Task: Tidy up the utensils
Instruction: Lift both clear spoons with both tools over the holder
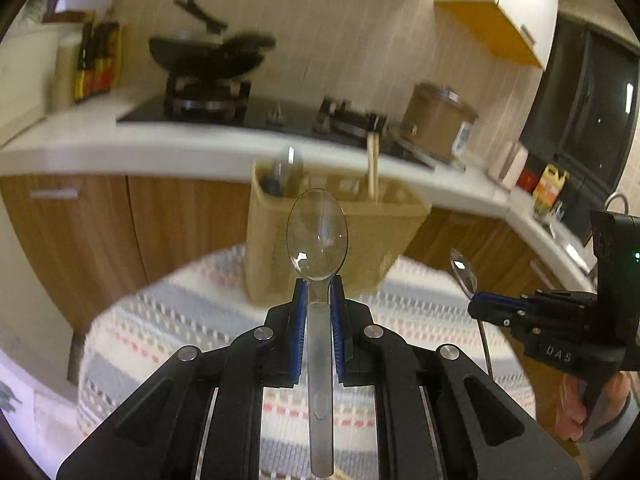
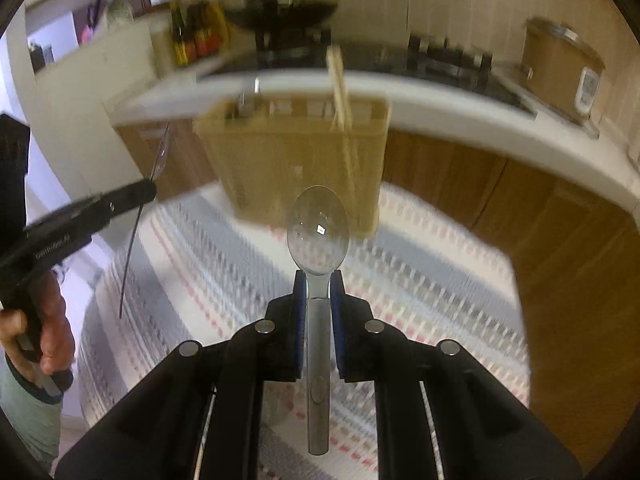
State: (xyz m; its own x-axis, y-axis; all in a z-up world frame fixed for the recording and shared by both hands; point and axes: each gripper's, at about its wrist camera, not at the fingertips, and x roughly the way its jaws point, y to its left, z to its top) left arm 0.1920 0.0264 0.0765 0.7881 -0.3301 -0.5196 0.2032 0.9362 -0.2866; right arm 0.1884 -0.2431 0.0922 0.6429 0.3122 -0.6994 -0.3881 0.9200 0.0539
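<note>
Two grippers, left (image 1: pixel 318 292) and right (image 2: pixel 319 284), each clamp spoon; caddy (image 1: pixel 360 236) contents blurred.

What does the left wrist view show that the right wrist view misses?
Only the left wrist view shows the wall cabinet and the sink corner. Only the right wrist view shows the open shelves at far left. Both show the tan utensil holder with chopsticks on the striped mat, and each gripper, left gripper and right gripper, clamping a spoon.
</note>
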